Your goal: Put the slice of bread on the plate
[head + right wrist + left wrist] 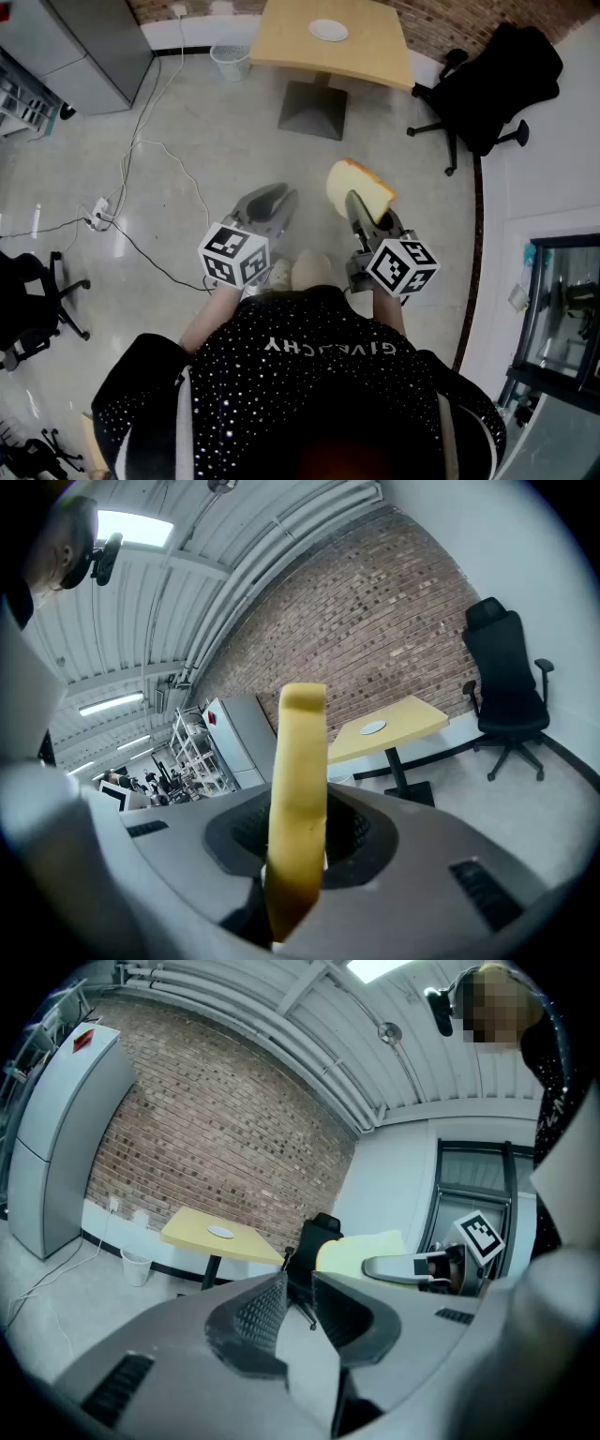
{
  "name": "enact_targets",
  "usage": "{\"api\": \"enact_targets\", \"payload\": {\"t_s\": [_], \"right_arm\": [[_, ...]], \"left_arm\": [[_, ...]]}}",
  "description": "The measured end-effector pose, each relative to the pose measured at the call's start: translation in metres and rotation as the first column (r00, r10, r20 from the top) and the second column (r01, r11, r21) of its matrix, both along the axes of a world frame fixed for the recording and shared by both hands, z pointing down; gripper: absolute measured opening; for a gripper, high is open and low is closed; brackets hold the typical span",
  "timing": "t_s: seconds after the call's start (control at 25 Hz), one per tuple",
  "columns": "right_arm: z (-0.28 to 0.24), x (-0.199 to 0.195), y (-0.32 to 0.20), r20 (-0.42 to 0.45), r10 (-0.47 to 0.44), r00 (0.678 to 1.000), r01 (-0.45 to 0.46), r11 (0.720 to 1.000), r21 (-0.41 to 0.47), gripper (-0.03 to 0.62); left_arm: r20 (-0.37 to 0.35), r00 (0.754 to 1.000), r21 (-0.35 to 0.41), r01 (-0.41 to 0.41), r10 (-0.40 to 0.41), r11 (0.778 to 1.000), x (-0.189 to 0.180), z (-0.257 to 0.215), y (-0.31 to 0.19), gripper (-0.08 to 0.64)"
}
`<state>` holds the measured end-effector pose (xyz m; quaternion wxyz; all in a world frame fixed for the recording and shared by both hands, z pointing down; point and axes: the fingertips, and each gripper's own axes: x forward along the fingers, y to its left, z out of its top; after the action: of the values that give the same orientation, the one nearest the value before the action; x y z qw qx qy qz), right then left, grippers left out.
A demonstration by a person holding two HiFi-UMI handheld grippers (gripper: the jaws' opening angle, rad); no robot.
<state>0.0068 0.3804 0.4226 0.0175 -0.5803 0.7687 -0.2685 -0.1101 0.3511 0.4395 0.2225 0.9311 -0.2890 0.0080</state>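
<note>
Pale yellow slice of bread (298,761): lower end buried between right gripper (300,841) pads, unseen. Small round white plate (328,30) too small for detail. Yellow square bench (375,52): far edge cropped, head view.

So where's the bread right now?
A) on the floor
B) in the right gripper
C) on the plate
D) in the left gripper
B: the slice of bread stands pinched between the jaws of the right gripper, and the plate sits far ahead on the yellow table.
</note>
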Motion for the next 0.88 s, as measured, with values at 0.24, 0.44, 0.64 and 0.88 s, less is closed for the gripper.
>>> {"api": "enact_targets", "payload": {"t_s": [0.24,0.44,0.64,0.88], "right_arm": [[0.004,-0.005,-0.011,-0.004,0.008,1.000,-0.008,1.000,0.002,0.095],[0.009,0.007,-0.032,0.005,0.014,1.000,-0.014,1.000,-0.001,0.097],[0.004,0.020,-0.079,0.014,0.015,1.000,-0.015,1.000,0.017,0.095],[-0.004,0.035,-0.156,0.016,-0.010,1.000,0.010,0.999,0.030,0.095]], "left_arm": [[-0.003,1.000,-0.001,0.000,0.000,1.000,-0.006,0.004,-0.014,0.089],[0.016,1.000,-0.003,0.013,-0.013,1.000,0.000,0.009,-0.035,0.089],[0.026,0.999,0.009,0.028,-0.028,1.000,0.009,0.007,-0.077,0.091],[0.020,0.999,0.032,0.040,-0.040,0.999,0.027,-0.006,-0.154,0.090]]}}
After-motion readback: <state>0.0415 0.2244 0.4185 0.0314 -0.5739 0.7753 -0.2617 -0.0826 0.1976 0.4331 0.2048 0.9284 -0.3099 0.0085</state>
